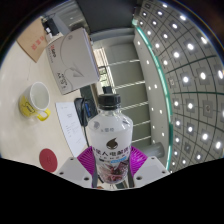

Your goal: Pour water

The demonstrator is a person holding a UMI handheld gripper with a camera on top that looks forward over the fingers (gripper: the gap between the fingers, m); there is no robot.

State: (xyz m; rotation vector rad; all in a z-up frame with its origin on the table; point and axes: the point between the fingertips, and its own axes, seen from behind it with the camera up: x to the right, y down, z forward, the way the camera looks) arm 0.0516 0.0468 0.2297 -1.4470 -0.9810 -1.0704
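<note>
Tool (112,170) gripping bottle (108,135), mug (36,100) well apart left

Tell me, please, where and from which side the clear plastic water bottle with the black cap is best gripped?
Grip the clear plastic water bottle with the black cap at its labelled lower body, from the two sides, as the hand-held gripper appears to now. The body is round and wide there; above, it narrows to the neck, which offers less hold.
</note>
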